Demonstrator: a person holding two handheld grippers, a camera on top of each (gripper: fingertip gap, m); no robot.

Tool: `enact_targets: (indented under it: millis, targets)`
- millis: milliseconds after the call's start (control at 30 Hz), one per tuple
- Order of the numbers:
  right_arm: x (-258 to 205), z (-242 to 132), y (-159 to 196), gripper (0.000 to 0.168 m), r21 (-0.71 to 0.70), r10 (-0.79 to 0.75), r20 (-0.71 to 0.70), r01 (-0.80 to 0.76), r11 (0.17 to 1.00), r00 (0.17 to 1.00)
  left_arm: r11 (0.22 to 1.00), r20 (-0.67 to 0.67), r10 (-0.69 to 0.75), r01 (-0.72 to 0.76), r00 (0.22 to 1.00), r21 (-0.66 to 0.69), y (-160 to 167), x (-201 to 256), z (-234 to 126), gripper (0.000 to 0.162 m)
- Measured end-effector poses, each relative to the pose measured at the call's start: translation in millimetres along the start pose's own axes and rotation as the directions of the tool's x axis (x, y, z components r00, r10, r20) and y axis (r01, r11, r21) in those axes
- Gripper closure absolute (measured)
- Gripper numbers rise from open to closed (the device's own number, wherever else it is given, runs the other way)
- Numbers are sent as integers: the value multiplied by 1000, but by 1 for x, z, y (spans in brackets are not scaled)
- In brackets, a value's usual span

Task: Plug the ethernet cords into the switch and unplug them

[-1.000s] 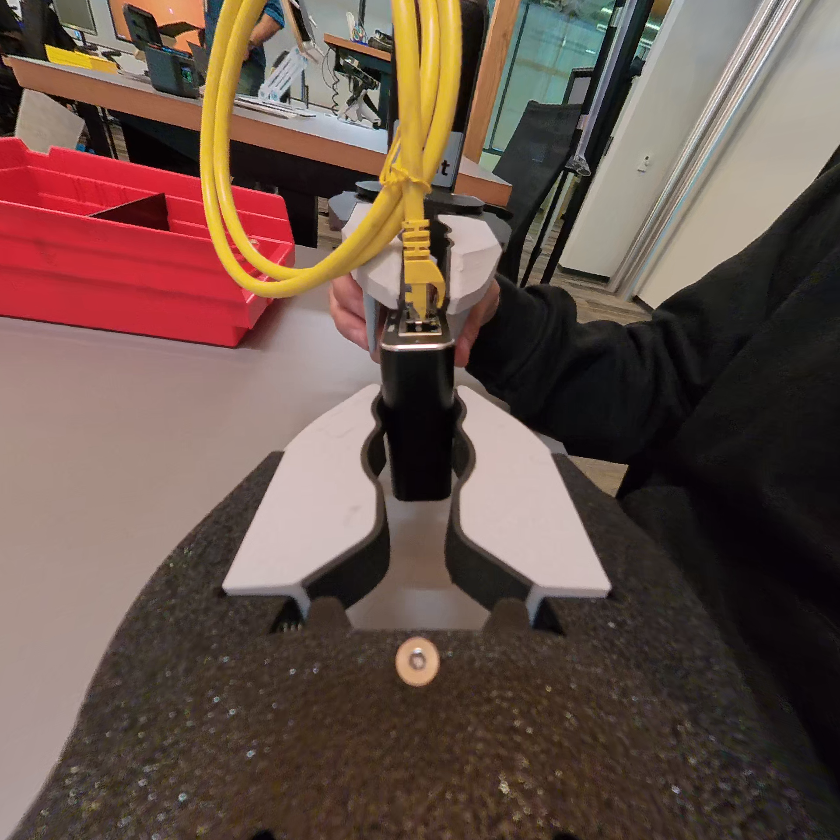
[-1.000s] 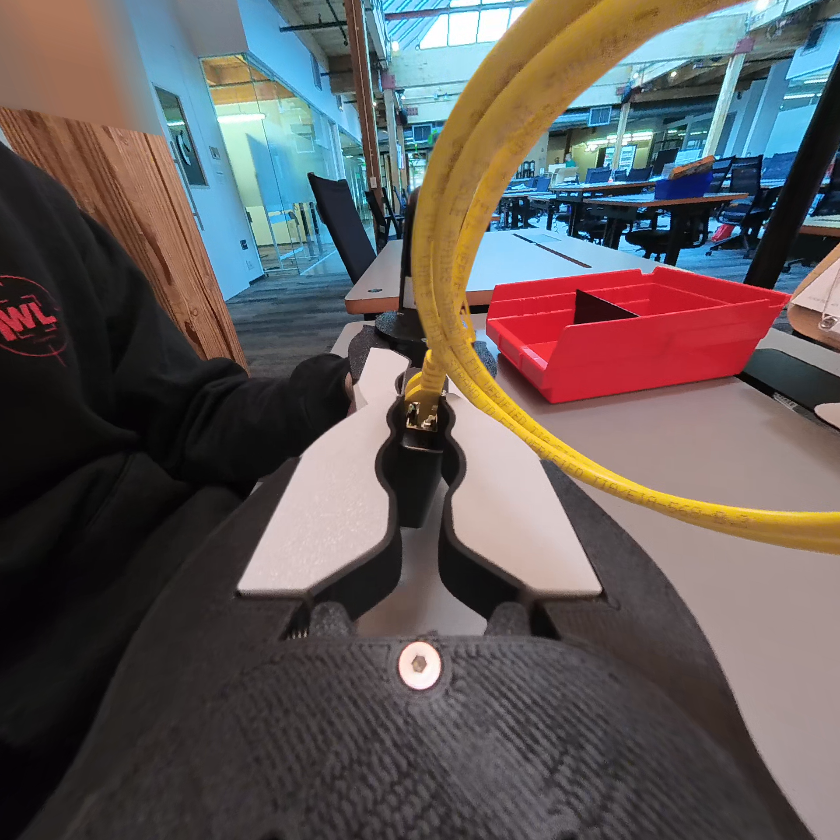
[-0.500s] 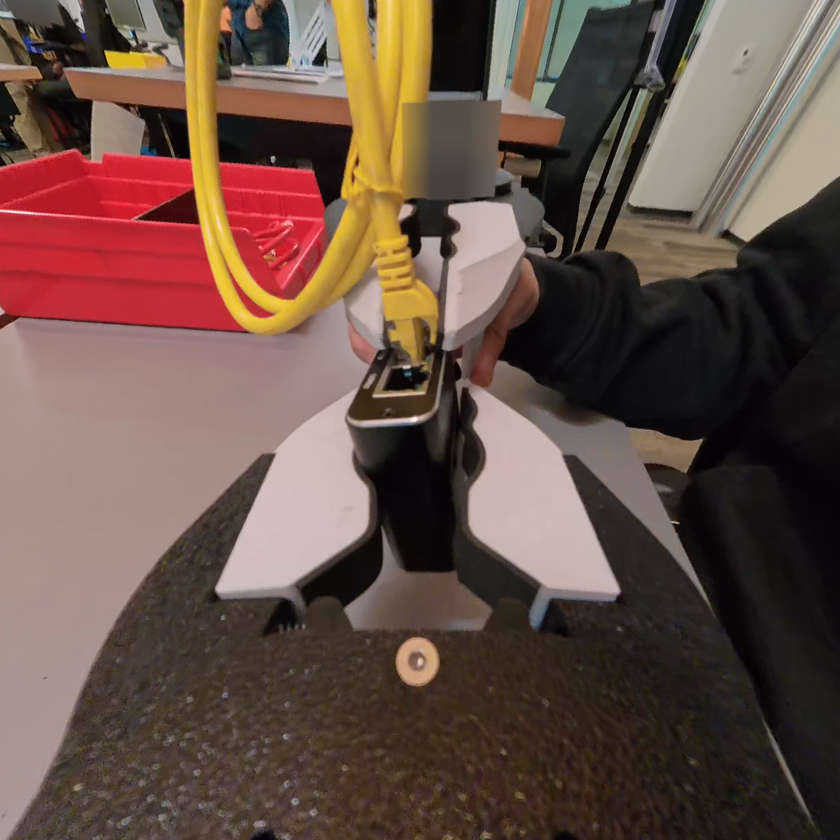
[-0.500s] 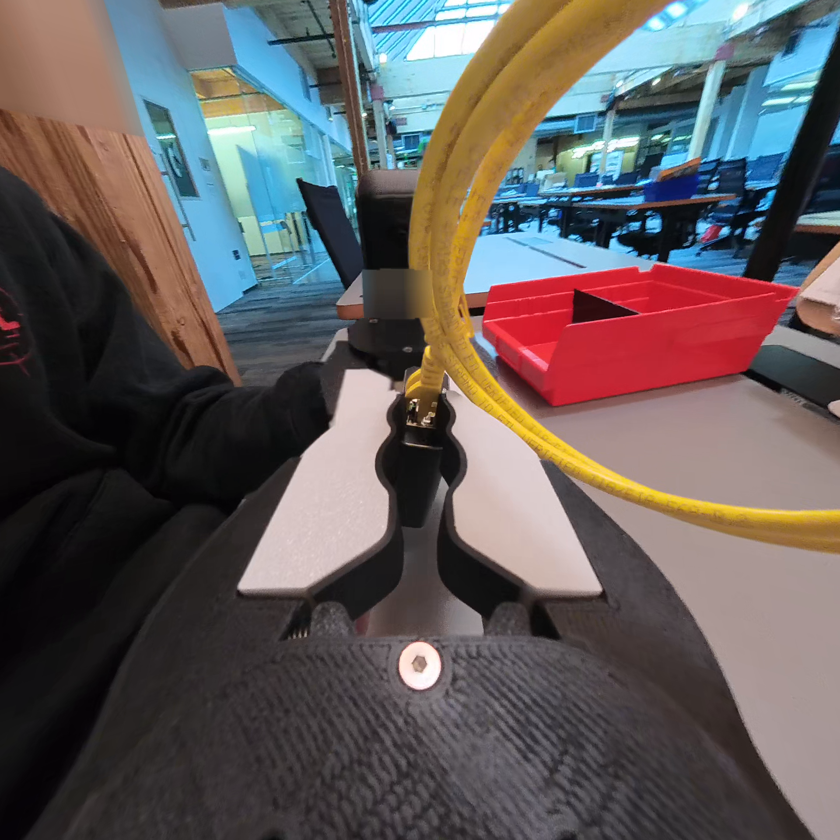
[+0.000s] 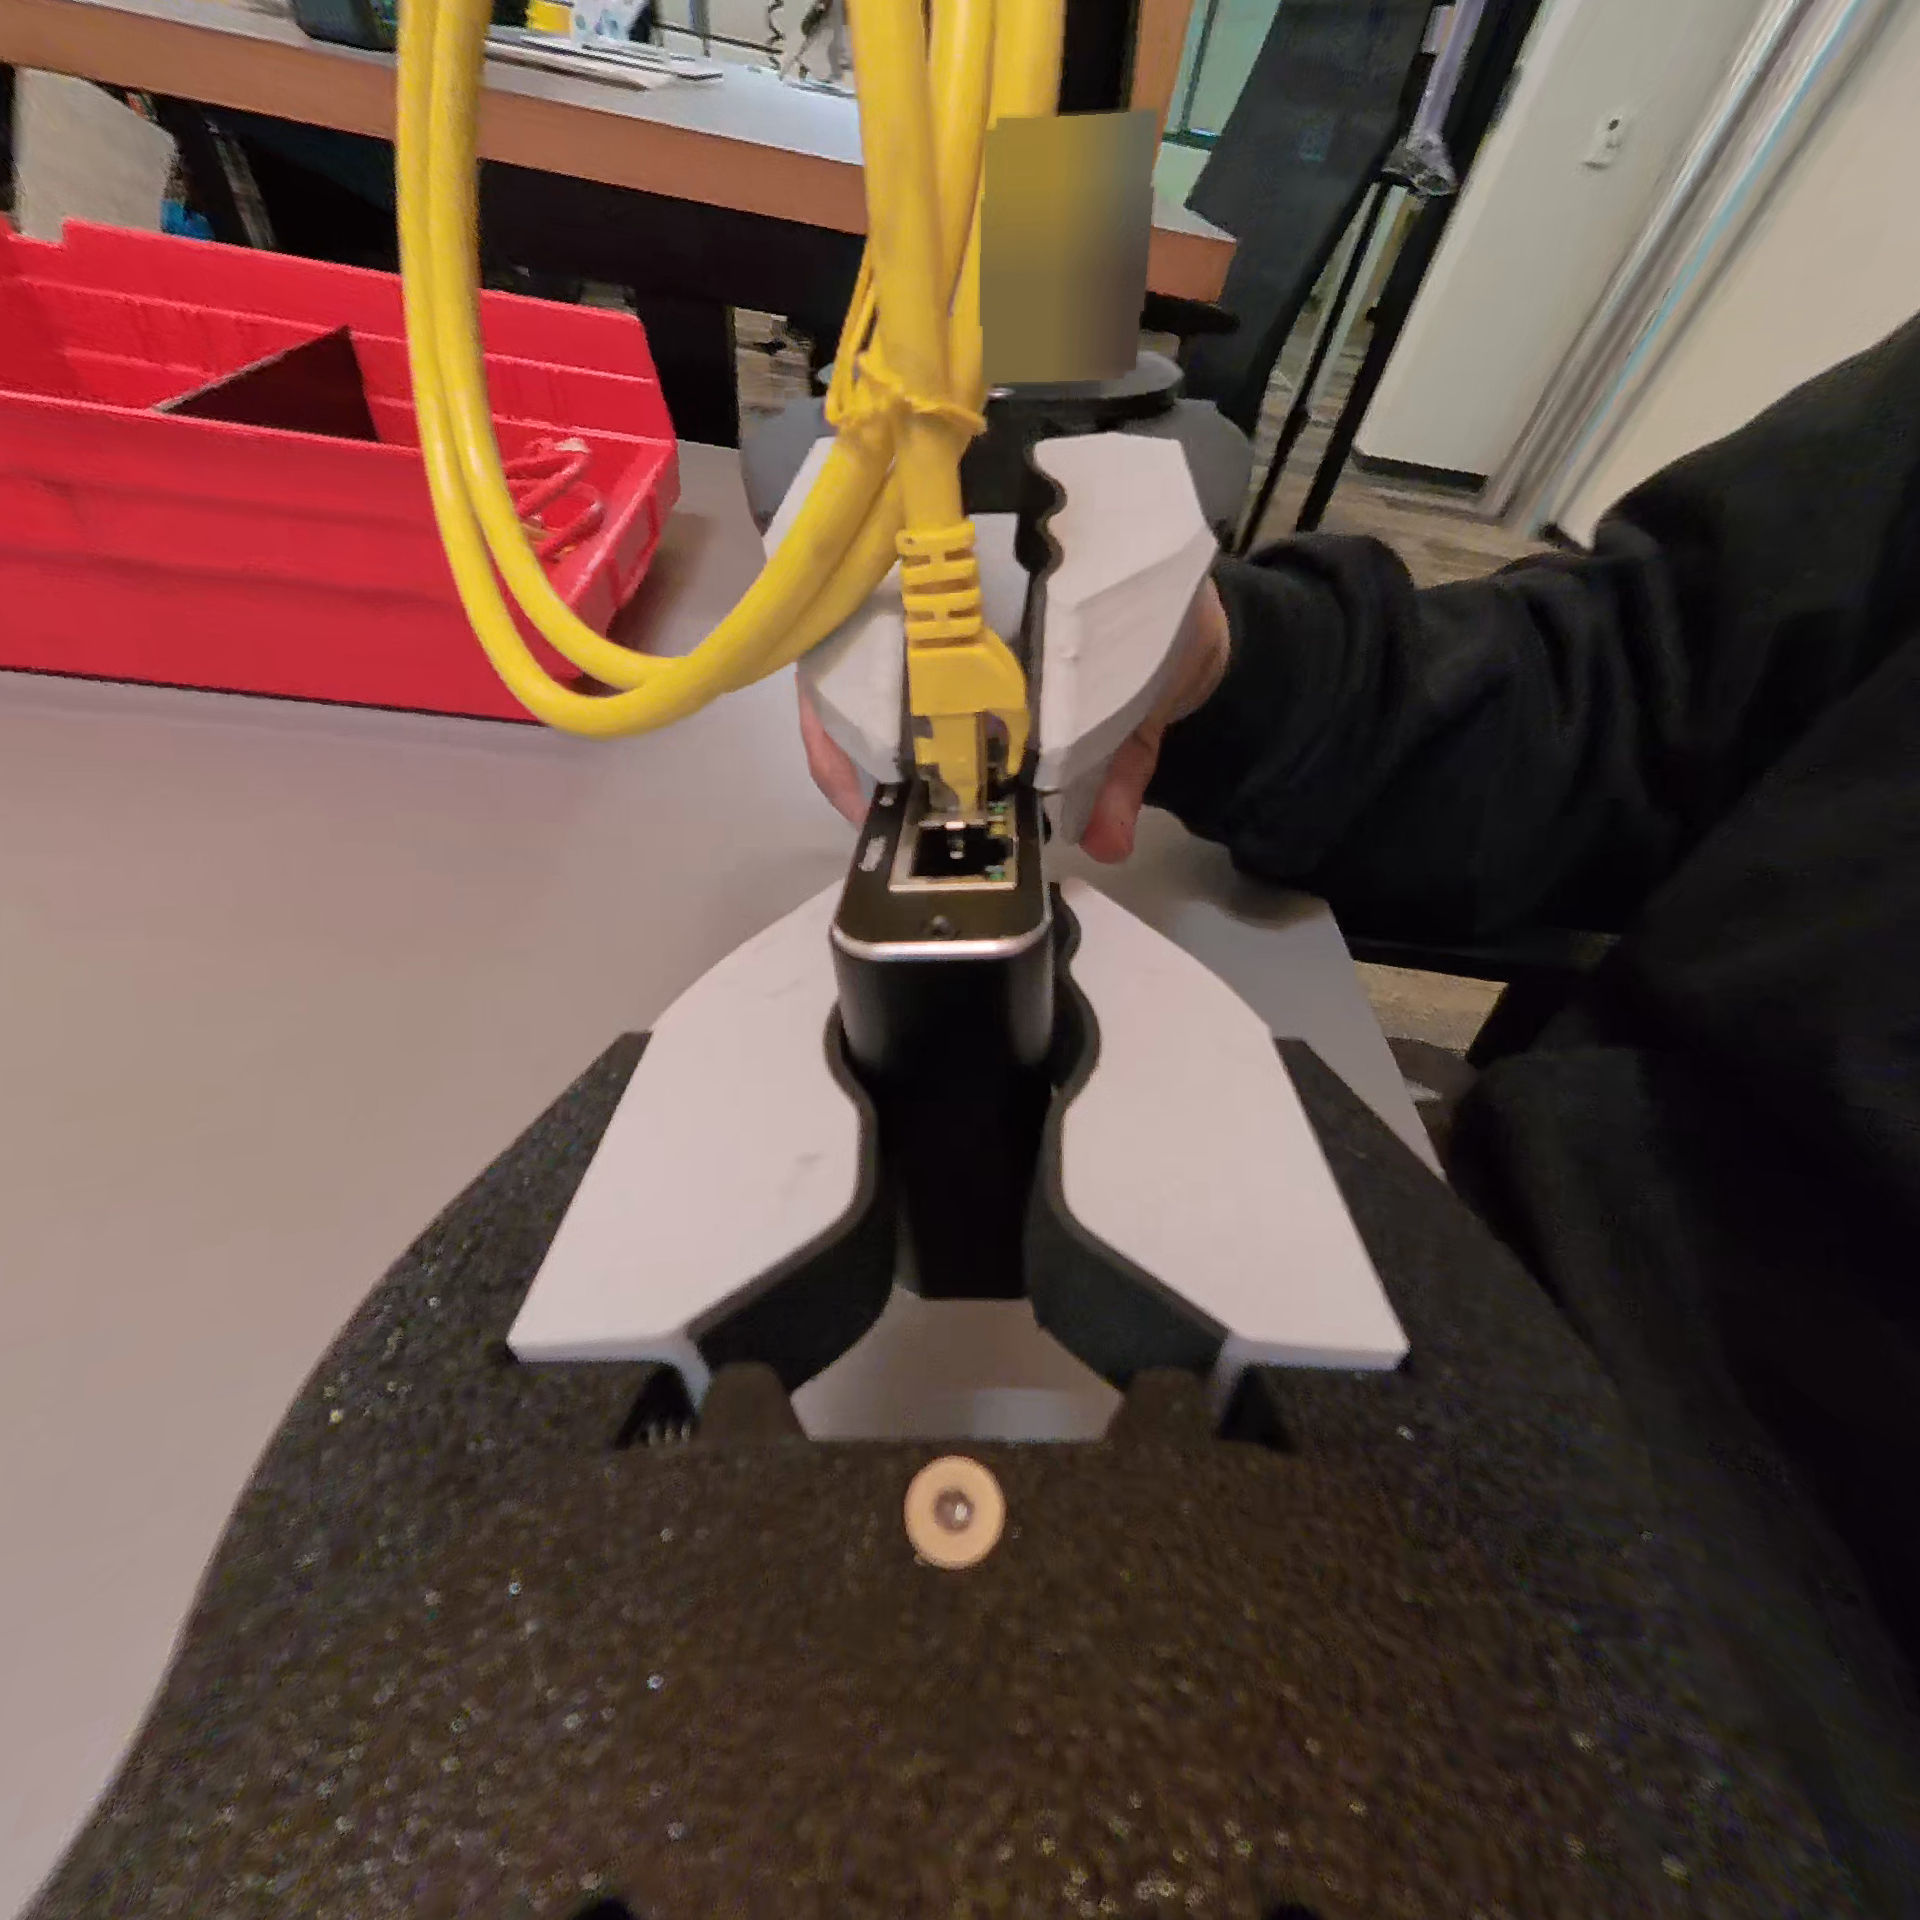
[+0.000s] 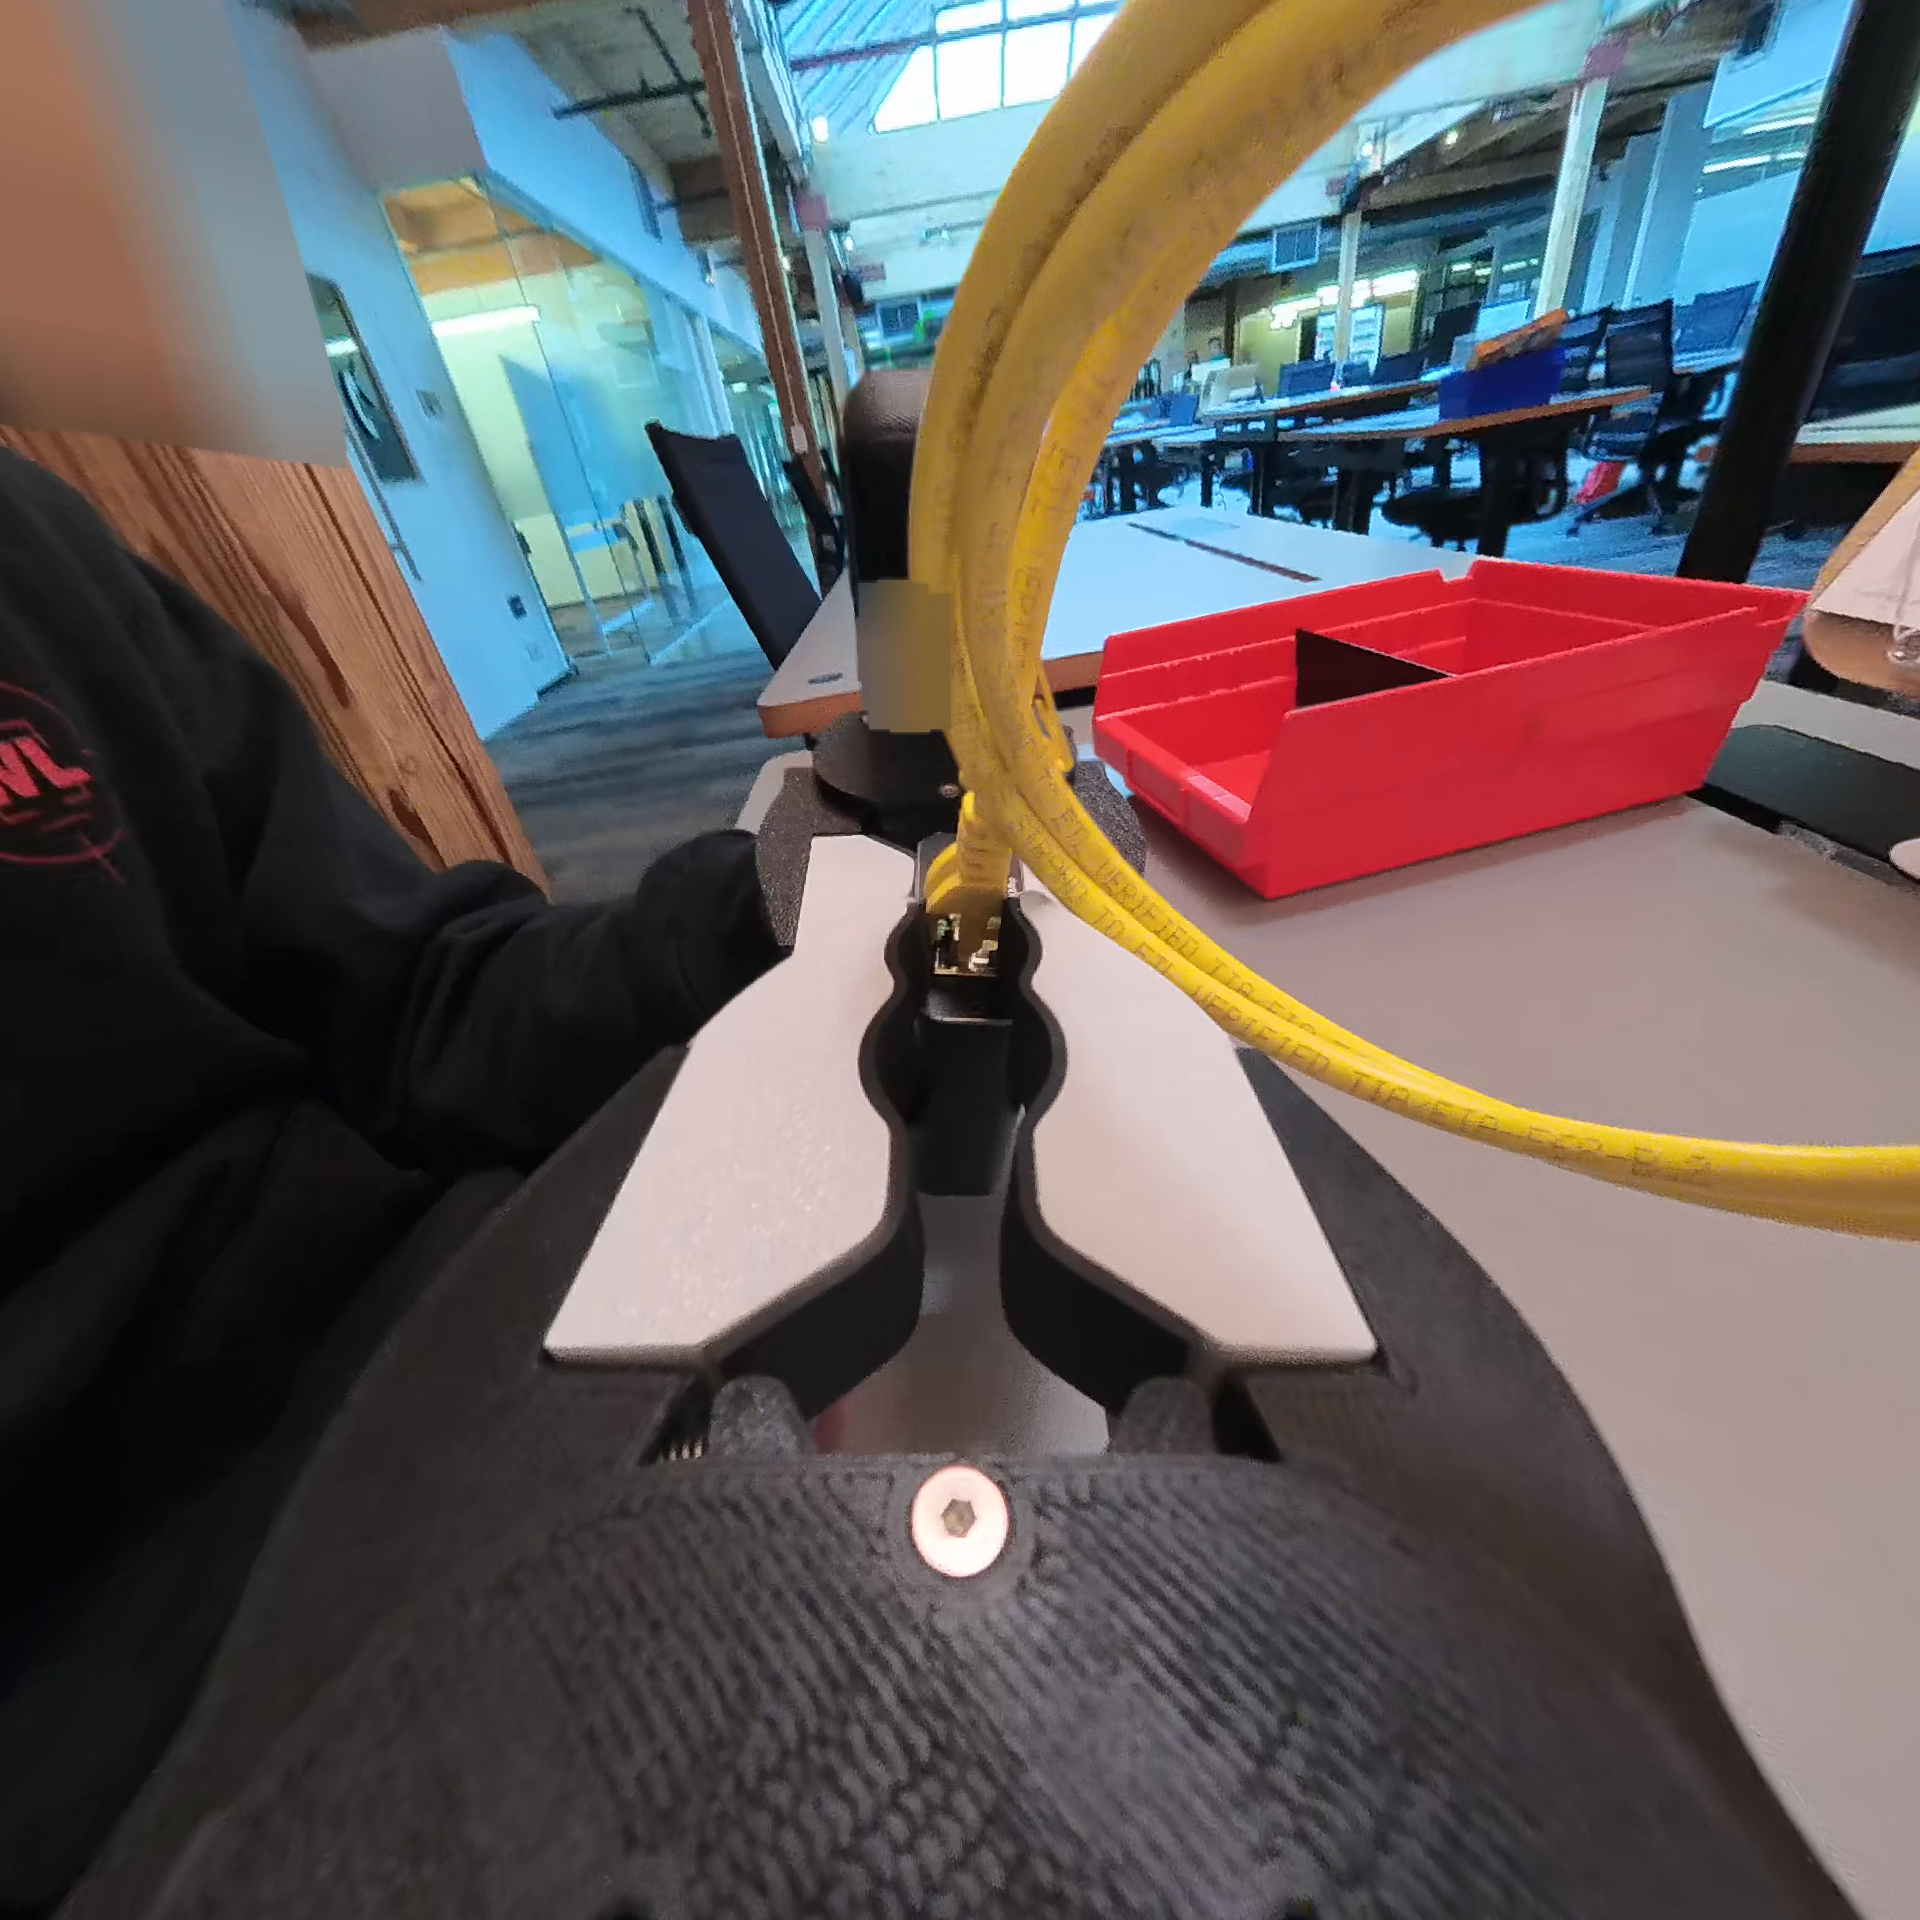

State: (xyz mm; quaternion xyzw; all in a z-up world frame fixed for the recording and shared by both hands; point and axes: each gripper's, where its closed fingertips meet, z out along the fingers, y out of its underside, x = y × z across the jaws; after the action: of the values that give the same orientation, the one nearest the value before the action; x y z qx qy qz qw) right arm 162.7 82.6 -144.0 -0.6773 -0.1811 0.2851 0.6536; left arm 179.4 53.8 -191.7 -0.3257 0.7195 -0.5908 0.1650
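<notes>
In the left wrist view my left gripper [image 5: 951, 935] is shut on a black switch [image 5: 940, 997], held end-on with its ports facing up. The near port [image 5: 951, 862] is empty. My right gripper [image 5: 971, 727] faces it and is shut on the yellow plug [image 5: 951, 665] of a coiled yellow ethernet cord [image 5: 447, 416]. The plug's tip sits in the far port. In the right wrist view my right gripper [image 6: 961, 914] pinches the plug [image 6: 971, 883] at the port, with the switch body [image 6: 956, 1091] below and the cord [image 6: 1039, 520] looping overhead.
A red divided bin [image 5: 260, 499] stands on the grey table [image 5: 312, 987], left of the grippers, and it also shows in the right wrist view [image 6: 1455, 748]. A person's black sleeve [image 5: 1455, 727] and hand [image 5: 1174, 717] are close by. Desks and chairs stand behind. About 5 cm separates my left fingertips from my right.
The left jaws loosened and closed again. The switch leaned left in the grasp half a second ago and now stands straight. The right gripper kept the plug at the port.
</notes>
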Motion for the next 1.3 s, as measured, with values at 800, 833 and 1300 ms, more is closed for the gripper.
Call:
enact_targets:
  millis: [800,833,1300]
  targets:
    - [10,-4,2,154,46,55,-69,-52,998,996,994,0,-104,104,995,-24,3,-4,4,134]
    - [10,-4,1,154,44,51,-69,-48,998,996,995,1,-102,102,995,-23,3,-4,4,134]
    - [12,-2,2,154,68,67,-60,-63,996,996,992,-9,-122,122,992,-40,5,-3,2,133]
